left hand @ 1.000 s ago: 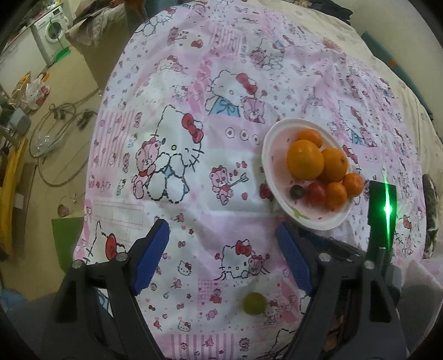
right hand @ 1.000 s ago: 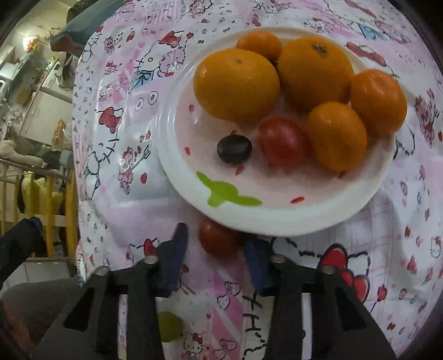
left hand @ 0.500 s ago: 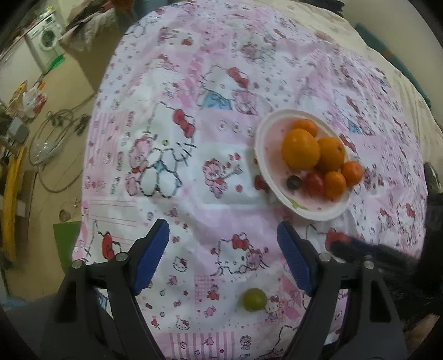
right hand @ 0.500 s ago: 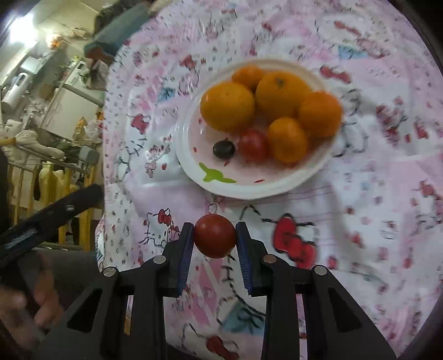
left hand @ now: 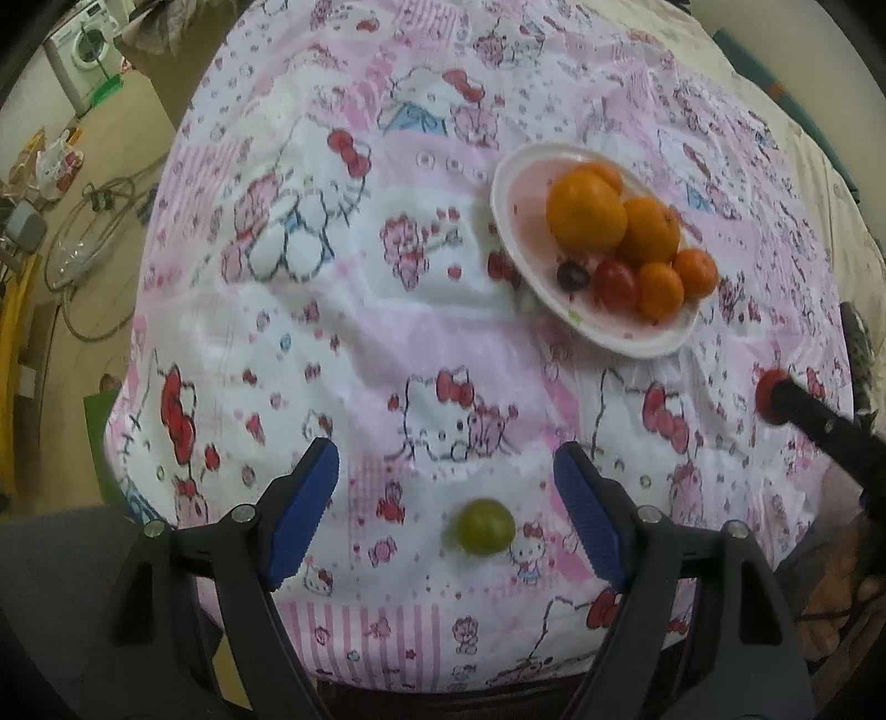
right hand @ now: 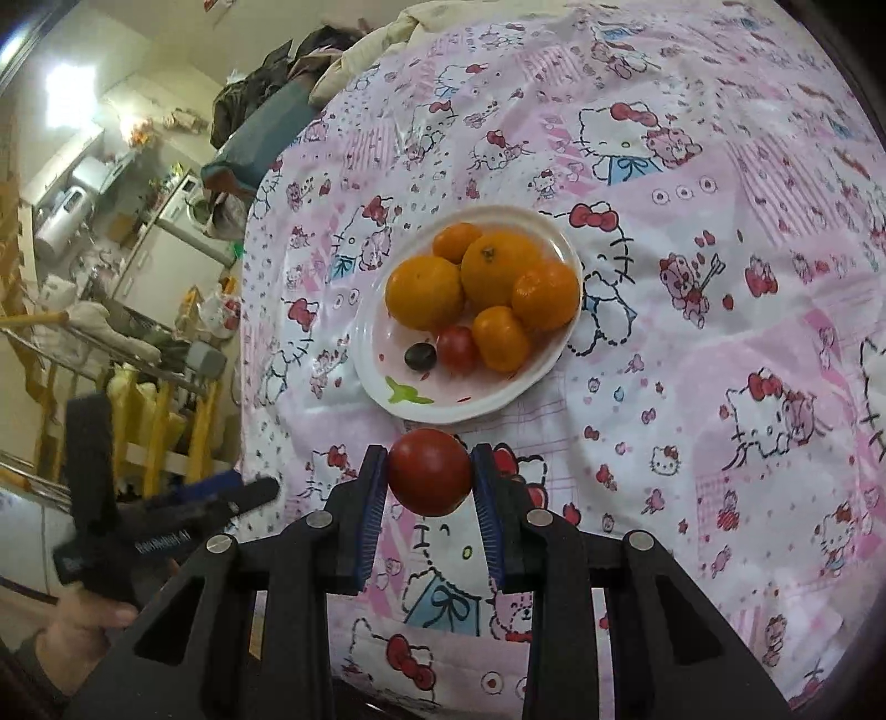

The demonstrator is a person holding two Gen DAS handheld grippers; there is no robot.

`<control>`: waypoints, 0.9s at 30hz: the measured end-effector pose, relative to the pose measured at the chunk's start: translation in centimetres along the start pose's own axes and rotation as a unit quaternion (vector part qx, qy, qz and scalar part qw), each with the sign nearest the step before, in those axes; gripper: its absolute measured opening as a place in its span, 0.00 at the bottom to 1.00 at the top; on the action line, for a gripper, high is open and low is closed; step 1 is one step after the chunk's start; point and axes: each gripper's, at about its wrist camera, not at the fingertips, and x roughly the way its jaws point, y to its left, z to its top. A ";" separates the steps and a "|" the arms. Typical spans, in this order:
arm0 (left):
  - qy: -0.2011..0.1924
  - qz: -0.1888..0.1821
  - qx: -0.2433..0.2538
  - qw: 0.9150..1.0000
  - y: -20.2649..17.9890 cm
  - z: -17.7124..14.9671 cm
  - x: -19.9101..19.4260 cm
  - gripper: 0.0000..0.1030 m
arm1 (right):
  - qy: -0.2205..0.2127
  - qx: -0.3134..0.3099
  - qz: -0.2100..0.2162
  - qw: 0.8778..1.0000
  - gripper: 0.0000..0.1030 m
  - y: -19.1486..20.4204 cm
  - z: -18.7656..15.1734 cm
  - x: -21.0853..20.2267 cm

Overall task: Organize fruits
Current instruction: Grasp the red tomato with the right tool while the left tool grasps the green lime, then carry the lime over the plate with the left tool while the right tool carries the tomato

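Tomato — round, glossy red, smooth-skinned

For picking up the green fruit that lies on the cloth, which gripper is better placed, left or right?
Left. The left gripper is open, with the green fruit between its fingers. The right gripper already holds a red tomato.

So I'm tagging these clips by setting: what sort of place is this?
Most likely a lived-in home, probably a bed: the plate sits on a soft cartoon-print quilt, a washing machine stands by the wall, and cables lie on the floor.
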 end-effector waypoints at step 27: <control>0.052 -0.006 0.042 0.998 -3.3 -2.9 2.5 0.24 | -0.012 0.031 0.035 0.999 0.31 -0.7 0.6 -1.0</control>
